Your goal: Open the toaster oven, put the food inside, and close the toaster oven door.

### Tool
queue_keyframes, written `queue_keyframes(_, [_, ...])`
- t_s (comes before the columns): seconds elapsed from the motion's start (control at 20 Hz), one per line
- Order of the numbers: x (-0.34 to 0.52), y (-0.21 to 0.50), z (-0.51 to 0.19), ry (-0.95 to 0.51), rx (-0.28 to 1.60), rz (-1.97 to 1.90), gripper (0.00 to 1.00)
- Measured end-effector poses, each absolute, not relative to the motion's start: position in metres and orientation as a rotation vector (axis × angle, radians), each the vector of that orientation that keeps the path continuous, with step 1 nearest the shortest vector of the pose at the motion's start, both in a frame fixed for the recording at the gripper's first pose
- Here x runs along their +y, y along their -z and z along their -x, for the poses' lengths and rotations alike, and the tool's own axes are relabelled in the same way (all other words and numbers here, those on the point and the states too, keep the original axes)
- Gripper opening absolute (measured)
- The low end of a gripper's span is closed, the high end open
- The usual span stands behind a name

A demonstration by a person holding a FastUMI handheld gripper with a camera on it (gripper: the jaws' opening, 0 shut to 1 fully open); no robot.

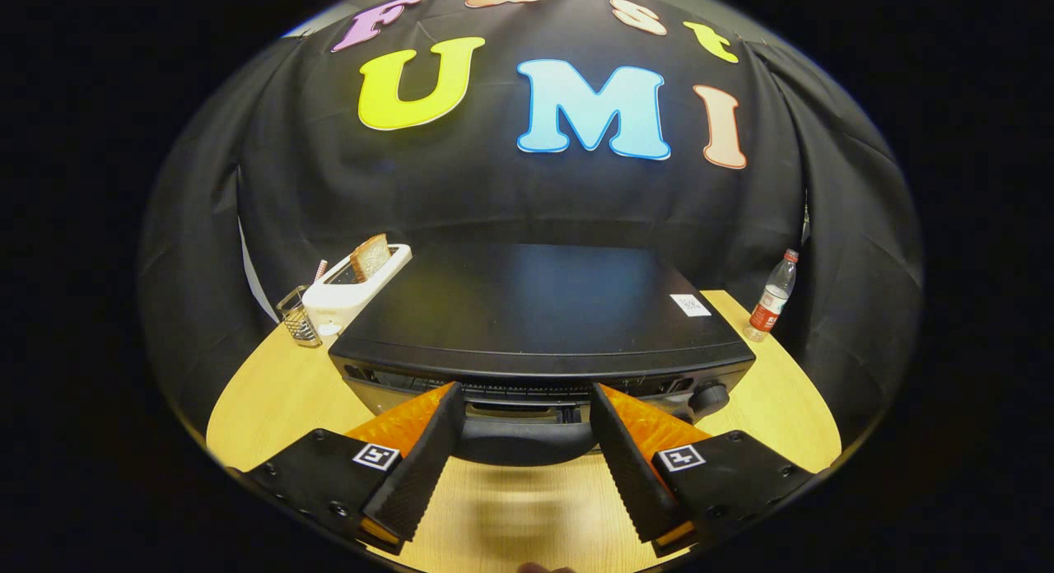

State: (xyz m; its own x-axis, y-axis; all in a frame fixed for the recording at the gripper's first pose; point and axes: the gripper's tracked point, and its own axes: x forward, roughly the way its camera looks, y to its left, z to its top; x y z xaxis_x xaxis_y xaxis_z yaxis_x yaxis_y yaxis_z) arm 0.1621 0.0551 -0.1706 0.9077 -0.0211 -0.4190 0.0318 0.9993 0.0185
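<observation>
A black toaster oven (539,309) stands on the wooden table, seen from above and in front. Its door handle (523,441) is a dark curved bar at the front top edge. My gripper (525,402) is open, its two fingers either side of that handle, with the tips close to the oven's front. The door looks shut. A slice of toast (370,256) stands upright in a white pop-up toaster (350,289) beyond the oven's left corner.
A small clear glass holder (298,316) stands left of the white toaster. A plastic water bottle (770,297) with a red label stands beyond the oven's right side. Black cloth closes the booth behind. The wooden tabletop (510,515) lies below the fingers.
</observation>
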Motion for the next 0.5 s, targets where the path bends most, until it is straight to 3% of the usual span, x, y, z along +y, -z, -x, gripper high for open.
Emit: queue_keyframes(0.5, [0.056,0.188,-0.128,0.005,0.496,-0.029,0.98])
